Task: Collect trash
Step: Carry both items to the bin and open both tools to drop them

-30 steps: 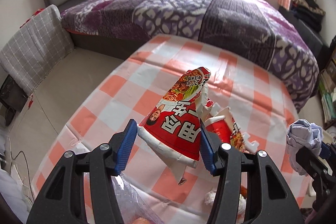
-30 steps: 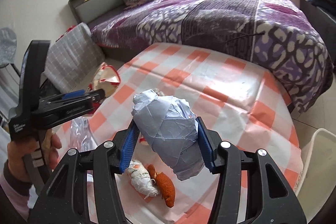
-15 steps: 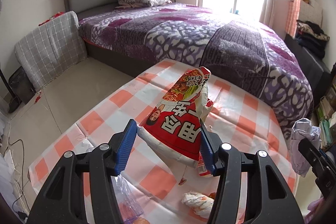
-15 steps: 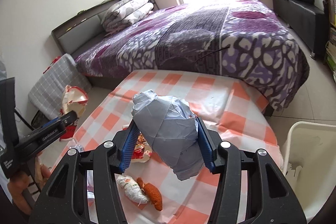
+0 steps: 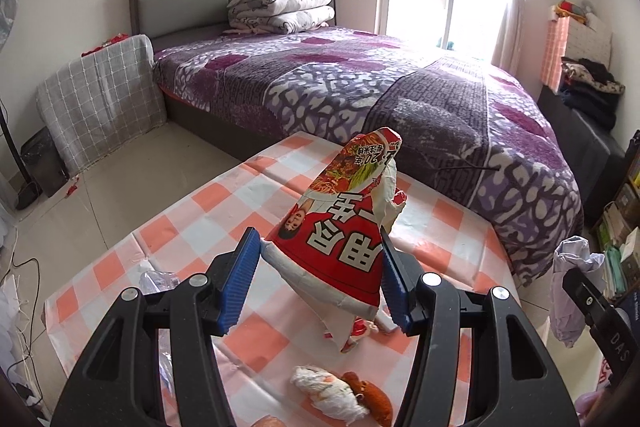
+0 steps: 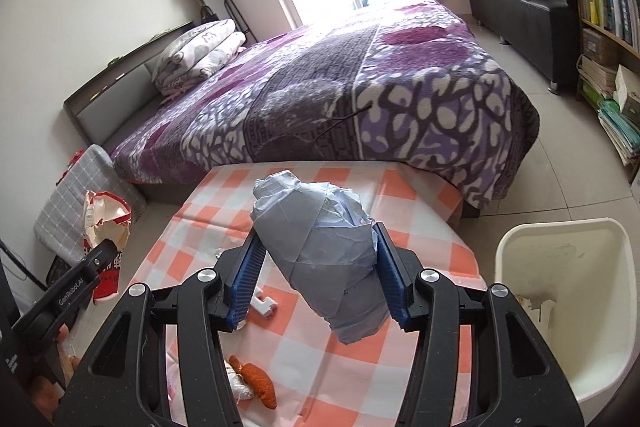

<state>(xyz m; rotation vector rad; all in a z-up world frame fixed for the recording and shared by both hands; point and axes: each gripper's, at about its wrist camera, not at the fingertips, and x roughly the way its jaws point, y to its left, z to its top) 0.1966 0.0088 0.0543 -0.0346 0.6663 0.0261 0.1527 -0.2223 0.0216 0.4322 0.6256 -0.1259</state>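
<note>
In the left wrist view, the left gripper (image 5: 318,279) sits at the bottom centre of the frame with its blue pads pressed on either side of a crushed red noodle cup (image 5: 340,239), held clear above the checked table (image 5: 188,227); the jaws are partly closed, only as wide as the cup lets them. Below it, at the lower middle of the frame, a wadded white tissue (image 5: 328,393) and an orange scrap (image 5: 372,395) lie on the table, and a clear plastic wrapper (image 5: 158,281) lies at the lower left. At the right edge the other gripper shows with its pale blue load. In the right wrist view, the right gripper (image 6: 316,279) fills the bottom centre, clamped on a crumpled blue paper wad (image 6: 320,251) that sticks up between the pads. The white bin (image 6: 560,291) stands at the lower right, beside the table, with some scraps visible inside. A small white piece (image 6: 264,305) lies on the table just left of the wad. I'd judge the job about midway: two pieces are lifted but not yet dropped in the bin, and several bits are left on the table
</note>
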